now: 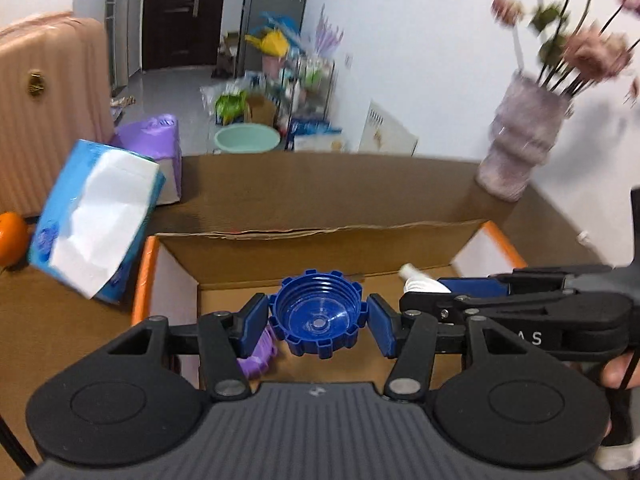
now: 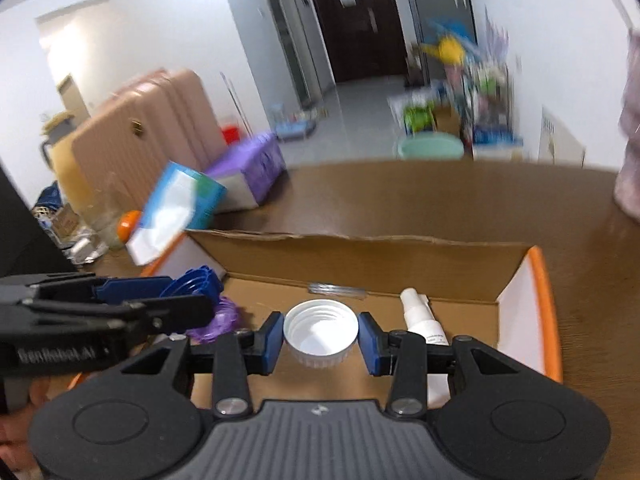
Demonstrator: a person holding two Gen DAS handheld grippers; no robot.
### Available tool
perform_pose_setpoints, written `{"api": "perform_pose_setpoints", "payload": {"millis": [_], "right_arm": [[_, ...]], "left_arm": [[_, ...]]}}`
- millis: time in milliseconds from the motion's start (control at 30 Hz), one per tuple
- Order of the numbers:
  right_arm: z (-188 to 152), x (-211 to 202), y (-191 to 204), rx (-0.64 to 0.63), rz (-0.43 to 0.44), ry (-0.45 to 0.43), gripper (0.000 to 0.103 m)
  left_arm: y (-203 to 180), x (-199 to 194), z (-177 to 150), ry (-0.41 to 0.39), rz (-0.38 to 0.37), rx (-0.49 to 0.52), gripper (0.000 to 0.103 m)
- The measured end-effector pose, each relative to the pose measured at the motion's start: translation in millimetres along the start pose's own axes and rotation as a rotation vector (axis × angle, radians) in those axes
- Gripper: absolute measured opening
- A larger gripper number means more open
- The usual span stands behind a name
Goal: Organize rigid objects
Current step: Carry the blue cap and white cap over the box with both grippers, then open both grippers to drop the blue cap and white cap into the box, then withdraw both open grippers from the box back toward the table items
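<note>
My left gripper (image 1: pixel 318 318) is shut on a blue notched bottle cap (image 1: pixel 318 314), open side facing the camera, held over the open cardboard box (image 1: pixel 320 240). My right gripper (image 2: pixel 320 338) is shut on a white threaded cap (image 2: pixel 320 330), also over the box (image 2: pixel 360 252). A white spray bottle (image 2: pixel 420 318) lies on the box floor to the right; its tip shows in the left wrist view (image 1: pixel 420 280). A purple plastic piece (image 1: pixel 256 356) lies on the box floor at the left, also seen in the right wrist view (image 2: pixel 218 322). Each gripper shows in the other's view, side by side.
A blue tissue pack (image 1: pixel 92 220) leans at the box's left rim, a purple box (image 1: pixel 160 148) behind it. An orange (image 1: pixel 12 238) sits at the far left. A vase of flowers (image 1: pixel 520 140) stands at the back right of the brown table (image 2: pixel 440 200). A clear lid (image 2: pixel 336 289) lies in the box.
</note>
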State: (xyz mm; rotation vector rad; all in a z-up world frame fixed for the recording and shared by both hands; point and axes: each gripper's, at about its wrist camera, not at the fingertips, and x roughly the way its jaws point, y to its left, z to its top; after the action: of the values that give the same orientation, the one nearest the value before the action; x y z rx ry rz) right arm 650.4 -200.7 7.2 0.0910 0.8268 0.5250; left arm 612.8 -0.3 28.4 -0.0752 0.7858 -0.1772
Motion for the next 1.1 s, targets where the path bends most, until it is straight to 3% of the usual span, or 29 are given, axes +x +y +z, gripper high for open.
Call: {"api": "perform_pose_setpoints", "payload": {"millis": [267,567,667,800,1100], "right_arm": [[12.7,64.4,-6.7,-0.062,-0.127,0.169,0.039],[15.2,80.6,-4.0,-0.111,-0.184,0.182,0.04],[19.3,80.2,-5.9,-0.097,-0.177,0.186,0.041],[22.9,64.0,-6.9,-0.077,-0.158,0.168,0.041],[32.6,-11.5,15.3,-0.093,-0.158,0.066,0.045]], "left_arm": [[9.0,64.1,12.3,0.138,0.025,0.019,0.055],[20.7,78.2,7.2,0.197,-0.021,0.002,0.06],[22.2,70.4,9.0,0.185,-0.027,0.002,0.069],[21.9,49.8,12.9,0.163,-0.026,0.004,0.073],[23.3,-28.5,9.3,0.075,-0.036,-0.007,0.074]]}}
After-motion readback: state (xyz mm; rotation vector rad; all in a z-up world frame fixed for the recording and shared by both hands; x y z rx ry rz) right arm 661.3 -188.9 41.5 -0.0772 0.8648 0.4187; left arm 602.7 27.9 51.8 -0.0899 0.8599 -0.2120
